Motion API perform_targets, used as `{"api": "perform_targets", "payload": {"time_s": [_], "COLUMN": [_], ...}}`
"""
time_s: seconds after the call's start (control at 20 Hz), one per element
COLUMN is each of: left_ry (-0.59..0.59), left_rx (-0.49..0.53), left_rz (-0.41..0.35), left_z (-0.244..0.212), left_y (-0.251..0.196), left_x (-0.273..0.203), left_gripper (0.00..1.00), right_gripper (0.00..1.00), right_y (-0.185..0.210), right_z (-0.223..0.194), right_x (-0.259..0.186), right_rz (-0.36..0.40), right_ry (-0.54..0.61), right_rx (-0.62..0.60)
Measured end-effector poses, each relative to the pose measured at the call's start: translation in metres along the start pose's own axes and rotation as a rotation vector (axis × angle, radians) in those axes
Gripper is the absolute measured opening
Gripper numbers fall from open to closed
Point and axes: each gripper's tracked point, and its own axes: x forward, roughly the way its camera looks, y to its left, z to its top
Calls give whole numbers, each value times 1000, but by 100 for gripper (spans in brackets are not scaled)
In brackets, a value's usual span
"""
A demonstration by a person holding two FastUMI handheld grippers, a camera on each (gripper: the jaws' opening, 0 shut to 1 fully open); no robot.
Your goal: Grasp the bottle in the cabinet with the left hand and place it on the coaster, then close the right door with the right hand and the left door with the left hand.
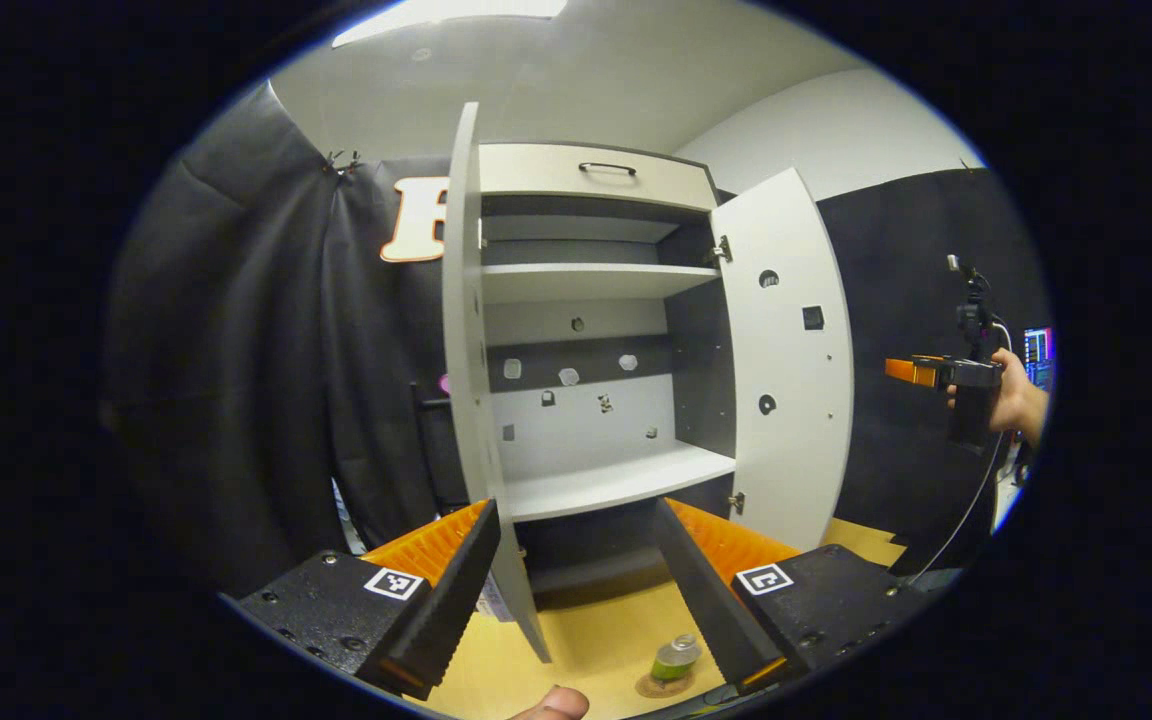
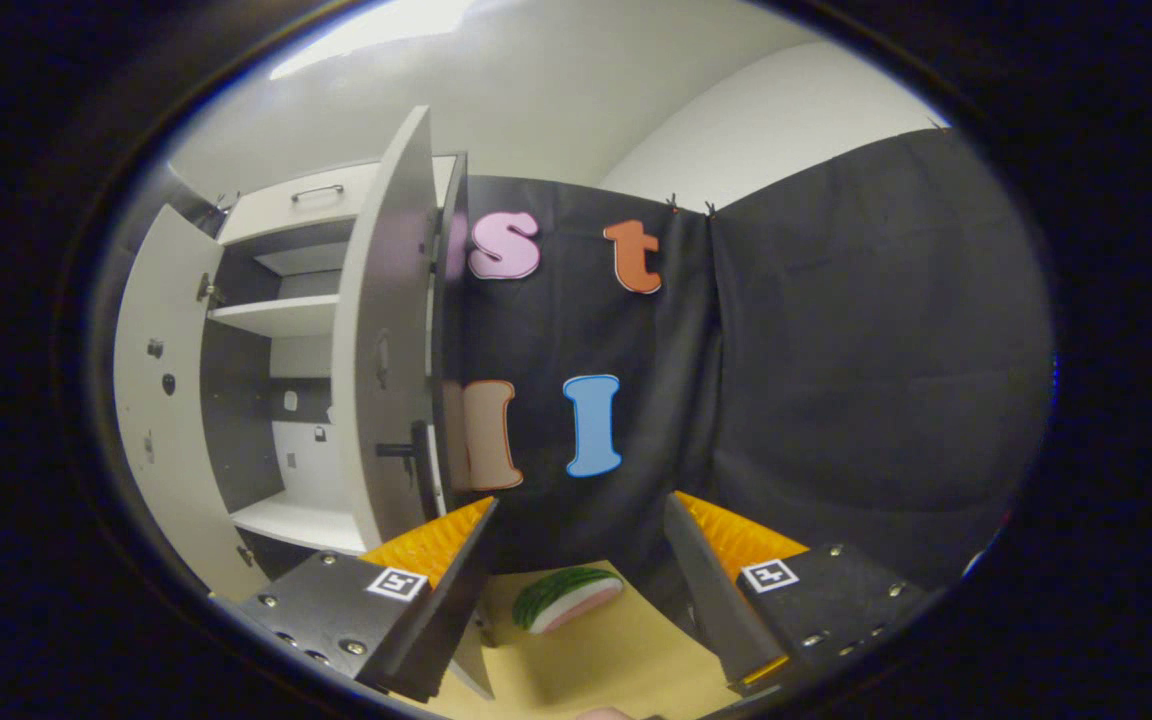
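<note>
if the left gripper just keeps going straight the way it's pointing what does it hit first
Probably the cabinet. The left gripper, jaws open, points into the open interior, so the lower shelf or back panel lies ahead. The left door's edge stands very close to that line and might be clipped first; depth is unclear.

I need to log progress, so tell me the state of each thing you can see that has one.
left door: open
right door: open
drawer: shut
bottle: upright on the coaster
left gripper: open, empty
right gripper: open, empty
</note>
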Motion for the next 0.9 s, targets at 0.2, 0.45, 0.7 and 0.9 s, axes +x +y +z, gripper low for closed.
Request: {"api": "perform_targets", "payload": {"time_s": [0.2,0.45,0.7,0.9], "left_ry": [-9,3,-39,-14], "left_rx": [-7,-93,-157,-173], "left_rz": [13,-41,-103,-132], "left_z": [0,-10,0,-7], "left_y": [7,-11,-31,-48], "left_x": [9,39,41,37], "left_gripper": [100,100,100,98], "right_gripper": [98,98,72,76], "right_y": [-19,19,86,89], "right_z": [-17,-32,-7,-17], "right_x": [42,68,68,61], "right_rz": [-56,-10,141,134], "right_ry": [81,86,8,29], "right_rx": [-49,-75,-215,-169]}}
